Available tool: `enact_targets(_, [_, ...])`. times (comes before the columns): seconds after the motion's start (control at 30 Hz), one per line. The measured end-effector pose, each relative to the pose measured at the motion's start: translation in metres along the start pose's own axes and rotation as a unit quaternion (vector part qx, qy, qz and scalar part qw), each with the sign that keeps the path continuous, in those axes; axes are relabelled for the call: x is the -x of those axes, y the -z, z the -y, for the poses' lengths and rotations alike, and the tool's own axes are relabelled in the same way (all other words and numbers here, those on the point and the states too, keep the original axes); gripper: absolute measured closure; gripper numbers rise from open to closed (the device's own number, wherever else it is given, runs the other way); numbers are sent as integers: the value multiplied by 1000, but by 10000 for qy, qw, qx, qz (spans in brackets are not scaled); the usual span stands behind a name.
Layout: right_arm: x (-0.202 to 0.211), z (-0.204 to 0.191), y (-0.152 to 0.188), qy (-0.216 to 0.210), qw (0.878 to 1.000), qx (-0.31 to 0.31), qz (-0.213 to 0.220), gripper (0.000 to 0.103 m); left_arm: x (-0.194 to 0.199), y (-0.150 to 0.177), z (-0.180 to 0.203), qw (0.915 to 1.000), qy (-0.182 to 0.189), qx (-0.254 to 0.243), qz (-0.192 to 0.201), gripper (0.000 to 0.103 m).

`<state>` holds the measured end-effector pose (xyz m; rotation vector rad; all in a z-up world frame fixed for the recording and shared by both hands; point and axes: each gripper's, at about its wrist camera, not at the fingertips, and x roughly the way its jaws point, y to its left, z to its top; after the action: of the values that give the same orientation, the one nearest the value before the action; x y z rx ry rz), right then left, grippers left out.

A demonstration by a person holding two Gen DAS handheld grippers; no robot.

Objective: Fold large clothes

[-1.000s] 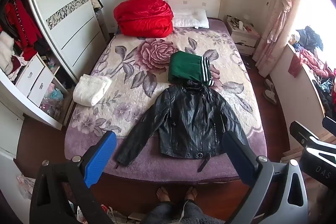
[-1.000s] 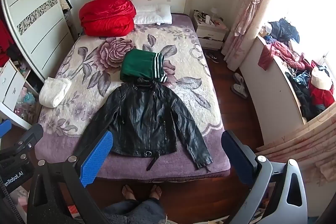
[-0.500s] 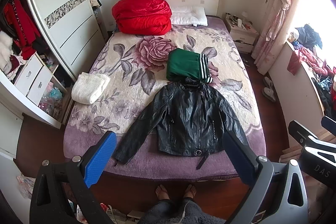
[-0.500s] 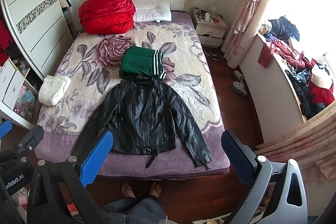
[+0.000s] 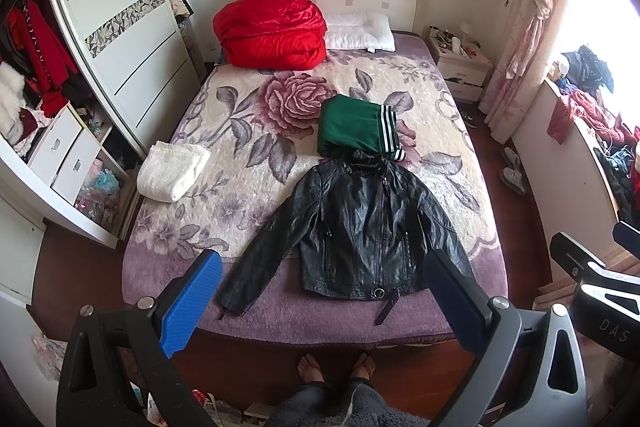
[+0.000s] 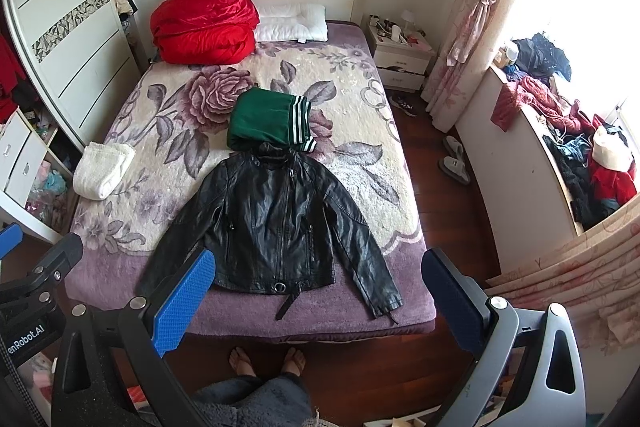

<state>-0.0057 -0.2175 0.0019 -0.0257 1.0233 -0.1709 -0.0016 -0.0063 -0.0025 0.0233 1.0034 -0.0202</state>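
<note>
A black leather jacket (image 5: 360,227) lies flat, front up, sleeves spread, at the foot of the bed (image 5: 168,267); it also shows in the right wrist view (image 6: 276,227). A folded green garment with white stripes (image 5: 356,129) lies just beyond its collar and shows in the right wrist view (image 6: 268,121) too. My left gripper (image 5: 324,291) is open and empty, held high above the bed's foot edge. My right gripper (image 6: 320,291) is open and empty at the same height, to its right.
A red quilt (image 5: 272,31) and white pillow (image 5: 360,33) lie at the headboard. A folded white towel (image 5: 172,171) sits on the bed's left edge. A wardrobe (image 5: 120,39) stands left, a nightstand (image 5: 460,63) and clothes-laden counter (image 6: 568,147) right. Bare feet (image 6: 266,361) stand below.
Both grippers have drawn back and slightly up; the bed and jacket sit a little higher and smaller in view. Both stay open and nothing on the bed has moved.
</note>
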Motion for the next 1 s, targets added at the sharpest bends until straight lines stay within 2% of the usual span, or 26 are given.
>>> enact_targets(0.83, [3, -2, -4, -8, 10000, -5, 8, 0, 6, -14, 5, 10000, -22, -13, 42, 0])
enact_targets(1.0, [-2, 0, 7, -26, 10000, -2, -4, 0, 9, -16, 4, 10000, -17, -25, 53, 0])
